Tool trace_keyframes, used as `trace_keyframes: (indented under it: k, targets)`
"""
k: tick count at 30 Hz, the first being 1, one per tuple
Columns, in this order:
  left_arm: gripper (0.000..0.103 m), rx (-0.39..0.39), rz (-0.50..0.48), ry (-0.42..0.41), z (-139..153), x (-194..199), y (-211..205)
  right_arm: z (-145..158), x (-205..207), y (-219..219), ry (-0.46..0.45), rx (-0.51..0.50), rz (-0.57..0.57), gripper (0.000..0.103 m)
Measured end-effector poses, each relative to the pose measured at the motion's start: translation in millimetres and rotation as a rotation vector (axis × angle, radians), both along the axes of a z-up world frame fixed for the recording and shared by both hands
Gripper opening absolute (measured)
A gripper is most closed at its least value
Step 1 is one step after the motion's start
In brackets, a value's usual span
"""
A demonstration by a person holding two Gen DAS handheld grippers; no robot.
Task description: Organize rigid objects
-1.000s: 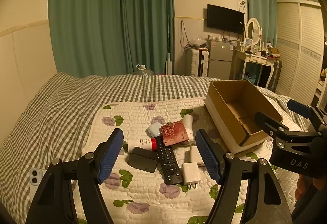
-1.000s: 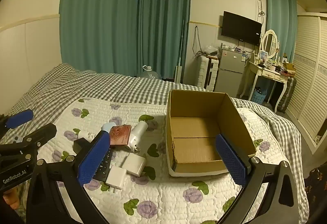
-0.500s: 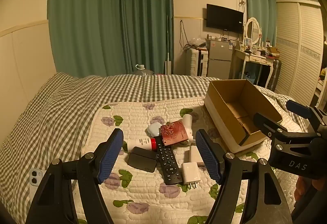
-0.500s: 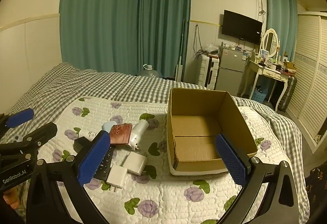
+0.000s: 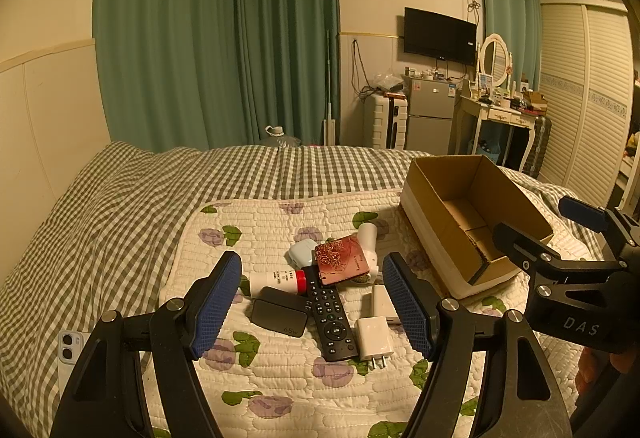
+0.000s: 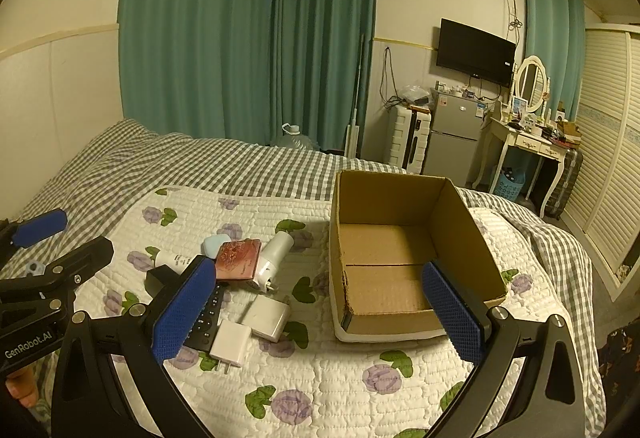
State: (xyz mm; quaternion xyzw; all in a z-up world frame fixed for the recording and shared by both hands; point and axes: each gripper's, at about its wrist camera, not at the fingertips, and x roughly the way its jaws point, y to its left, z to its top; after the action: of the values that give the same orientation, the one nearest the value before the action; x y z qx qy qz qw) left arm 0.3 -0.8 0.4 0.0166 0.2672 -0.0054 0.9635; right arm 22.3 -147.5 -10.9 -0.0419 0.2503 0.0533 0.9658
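Note:
A pile of small objects lies on the floral quilt (image 5: 280,378): a black remote (image 5: 329,312), a black charger brick (image 5: 280,316), a white plug adapter (image 5: 374,334), a white block (image 6: 267,317), a red patterned case (image 5: 340,264), a white tube with a red cap (image 5: 280,279), a pale blue case (image 5: 301,252) and a white bottle-shaped device (image 6: 274,253). An empty cardboard box (image 6: 400,250) stands to their right. My left gripper (image 5: 312,308) is open above the pile. My right gripper (image 6: 318,312) is open and empty in front of the box.
A white phone (image 5: 68,348) lies on the checked bedspread at the left. Beyond the bed are green curtains, a fridge (image 6: 454,142), a suitcase (image 6: 406,140), a dressing table (image 6: 528,144) and wardrobe doors at the right.
Both grippers have shifted only slightly; the pile and the box look a little lower in both views. Nothing was taken hold of.

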Motion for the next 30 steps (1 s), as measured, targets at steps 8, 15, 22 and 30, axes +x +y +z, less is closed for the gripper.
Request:
trace_keyframes:
  k: [8, 15, 22, 30]
  targets:
    - [0.076, 0.0, 0.001, 0.0, 0.0, 0.0, 0.0, 1.5, 2.2, 0.2, 0.003, -0.001, 0.0, 0.103]
    - [0.076, 0.001, 0.0, 0.0, 0.0, 0.1, 0.0, 1.2, 3.6, 1.3, 0.006, -0.001, -0.001, 0.103]
    - [0.076, 0.0, 0.0, 0.0, -0.4, 2.3, -0.9, 1.0, 3.8, 1.0, 0.009, -0.001, -0.001, 0.103]
    - [0.076, 0.0, 0.001, -0.001, -0.2, 2.0, -0.7, 1.0, 3.9, 1.3, 0.012, 0.001, -0.001, 0.103]
